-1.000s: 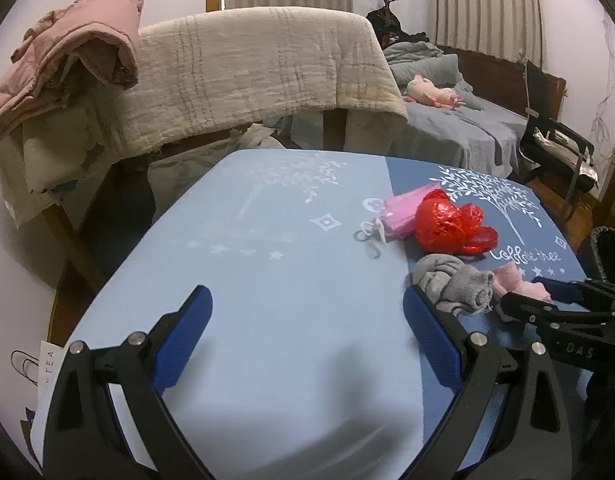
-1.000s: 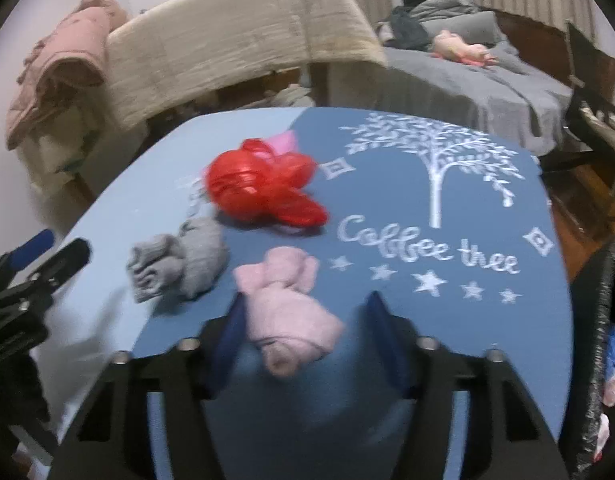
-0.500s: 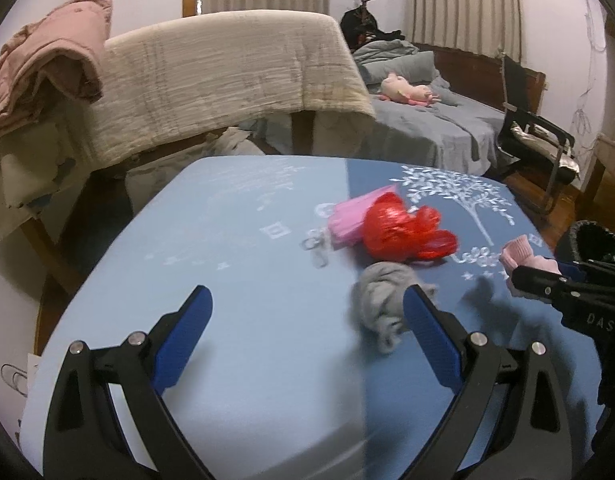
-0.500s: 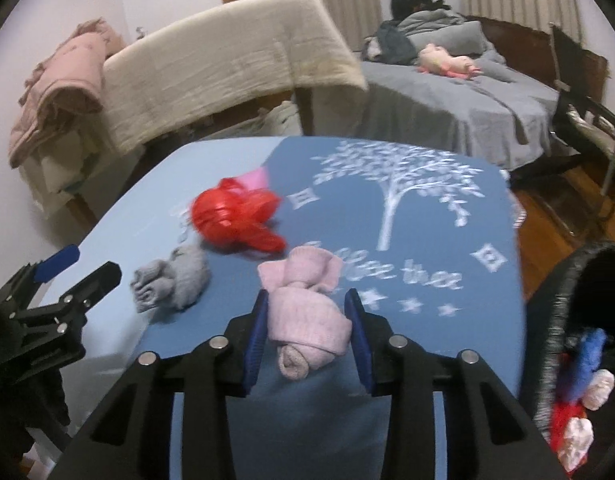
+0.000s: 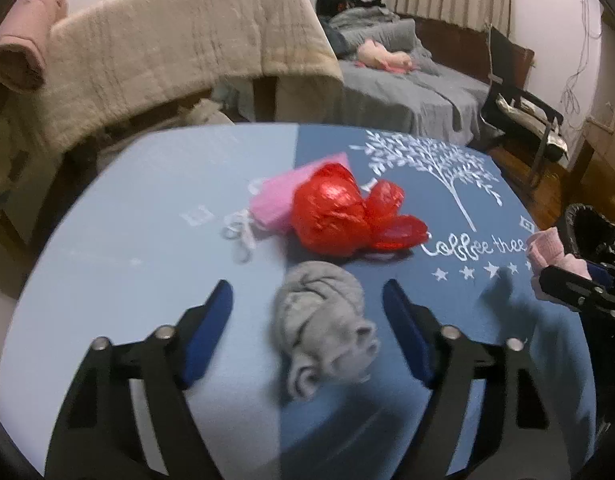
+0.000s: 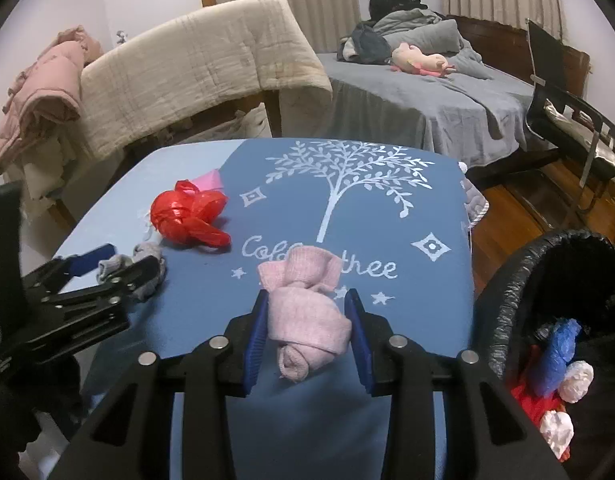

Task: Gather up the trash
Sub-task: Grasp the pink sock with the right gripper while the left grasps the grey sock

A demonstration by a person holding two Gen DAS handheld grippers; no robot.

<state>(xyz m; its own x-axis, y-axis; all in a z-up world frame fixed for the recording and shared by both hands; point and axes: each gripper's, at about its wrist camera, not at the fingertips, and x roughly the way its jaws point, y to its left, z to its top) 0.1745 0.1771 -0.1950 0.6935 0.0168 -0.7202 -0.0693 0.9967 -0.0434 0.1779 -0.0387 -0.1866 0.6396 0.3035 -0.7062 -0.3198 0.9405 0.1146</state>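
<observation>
The right gripper clamps a rolled pink sock, lifted clear of the blue table. Only the right wrist view shows inside the black-lined bin just beside the table: blue, white and red litter. The left gripper stands spread wide around a grey sock bundle lying on the table, not touching it. The left view alone shows clearly the pink mask behind the red plastic bag.
</observation>
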